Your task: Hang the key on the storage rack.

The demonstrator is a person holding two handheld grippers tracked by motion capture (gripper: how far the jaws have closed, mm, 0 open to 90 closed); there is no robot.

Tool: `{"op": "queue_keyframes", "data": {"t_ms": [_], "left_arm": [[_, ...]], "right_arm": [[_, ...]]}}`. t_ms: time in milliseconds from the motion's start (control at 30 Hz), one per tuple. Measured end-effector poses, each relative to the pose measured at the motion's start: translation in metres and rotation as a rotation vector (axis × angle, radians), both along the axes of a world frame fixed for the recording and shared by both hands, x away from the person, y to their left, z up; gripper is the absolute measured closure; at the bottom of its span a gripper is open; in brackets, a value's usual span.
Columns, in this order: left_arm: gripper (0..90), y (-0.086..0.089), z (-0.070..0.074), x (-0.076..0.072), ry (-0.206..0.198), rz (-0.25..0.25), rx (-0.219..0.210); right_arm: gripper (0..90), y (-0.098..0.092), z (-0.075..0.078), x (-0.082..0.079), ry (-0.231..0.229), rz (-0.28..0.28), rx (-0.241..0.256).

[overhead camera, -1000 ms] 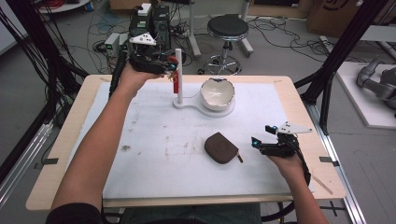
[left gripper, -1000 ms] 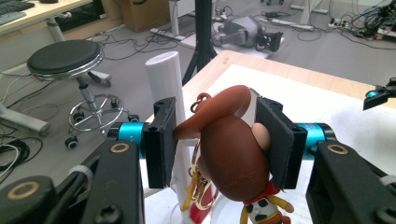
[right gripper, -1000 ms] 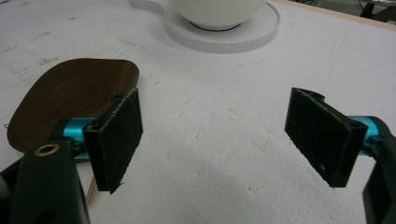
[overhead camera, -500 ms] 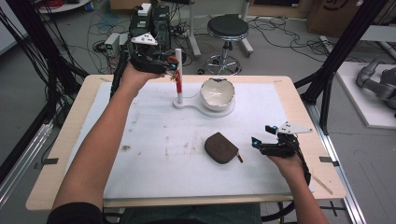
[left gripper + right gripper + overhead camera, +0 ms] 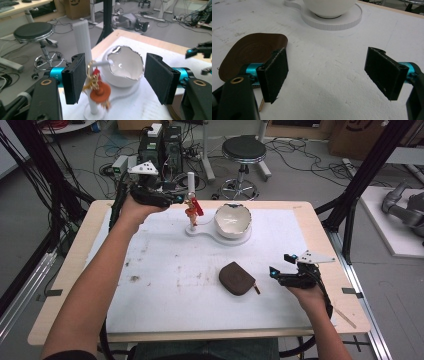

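White foam-topped bench (image 5: 165, 285), cables and a stool behind. The left gripper (image 5: 113, 75) stands spread wide at the white stand's post (image 5: 83, 40), the orange keychain (image 5: 98, 91) dangling from its peg just inside the near jaw, hanging upright. The right gripper (image 5: 329, 75), also spread, idles beside the brown pouch (image 5: 252, 53), well apart.

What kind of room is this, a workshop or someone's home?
Most likely a lab or workshop, not a home. Cables sprawl over a bare floor beside electronics boxes, a work stool stands behind the table, and a black frame surrounds it.
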State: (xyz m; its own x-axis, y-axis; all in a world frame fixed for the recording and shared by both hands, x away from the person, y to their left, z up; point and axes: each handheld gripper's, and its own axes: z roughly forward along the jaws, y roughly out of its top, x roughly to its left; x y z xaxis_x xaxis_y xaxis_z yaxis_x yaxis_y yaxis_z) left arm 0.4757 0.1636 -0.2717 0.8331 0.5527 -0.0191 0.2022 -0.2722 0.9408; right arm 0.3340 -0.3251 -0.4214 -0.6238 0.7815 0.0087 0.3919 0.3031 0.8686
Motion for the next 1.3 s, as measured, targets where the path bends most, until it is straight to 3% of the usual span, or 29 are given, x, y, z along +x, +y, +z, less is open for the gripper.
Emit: {"op": "queue_keyframes", "data": {"t_ms": [233,533,967,1300], "left_arm": [[28.6,0.007,-0.017,-0.022,0.036,-0.046,-0.002],[24.2,0.014,-0.05,-0.058,0.073,-0.105,-0.02],[22.2,0.024,-0.099,-0.087,0.119,-0.115,-0.032],[20.8,0.031,-0.117,-0.104,0.107,-0.118,-0.038]], "right_arm": [[19.4,0.001,0.001,-0.001,-0.001,0.004,0.0],[19.4,0.002,0.001,-0.001,-0.001,0.007,-0.004],[19.4,0.004,0.001,-0.002,-0.002,0.013,-0.008],[19.4,0.005,0.0,-0.003,0.0,0.018,-0.01]]}}
